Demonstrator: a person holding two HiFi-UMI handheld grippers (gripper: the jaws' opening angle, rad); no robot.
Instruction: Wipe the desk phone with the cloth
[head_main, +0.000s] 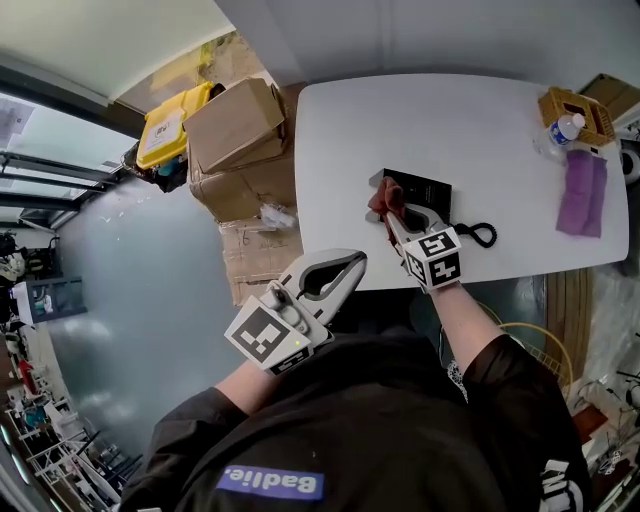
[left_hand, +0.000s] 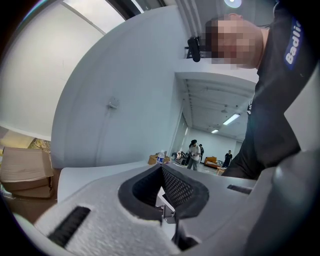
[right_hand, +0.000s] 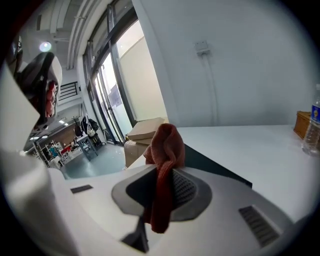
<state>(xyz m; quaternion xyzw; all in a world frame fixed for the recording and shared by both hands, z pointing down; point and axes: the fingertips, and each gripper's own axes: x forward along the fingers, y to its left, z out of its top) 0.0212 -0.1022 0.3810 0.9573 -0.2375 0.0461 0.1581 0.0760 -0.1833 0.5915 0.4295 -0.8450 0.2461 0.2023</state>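
A black desk phone (head_main: 425, 190) lies on the white table (head_main: 470, 120) near its front edge, with its coiled cord (head_main: 481, 236) to the right. My right gripper (head_main: 388, 213) is shut on a red-brown cloth (head_main: 385, 198) and holds it against the phone's left front corner. In the right gripper view the cloth (right_hand: 166, 147) sticks up from between the jaws, with the phone's dark top (right_hand: 212, 162) just behind it. My left gripper (head_main: 353, 263) hovers at the table's front edge, left of the phone, shut with nothing in it (left_hand: 161, 169).
Cardboard boxes (head_main: 235, 130) and a yellow bin (head_main: 168, 125) stand off the table's left end. At the right end lie a purple cloth (head_main: 583, 192), a water bottle (head_main: 564, 129) and a wooden box (head_main: 580, 110). People (left_hand: 194, 152) stand far off.
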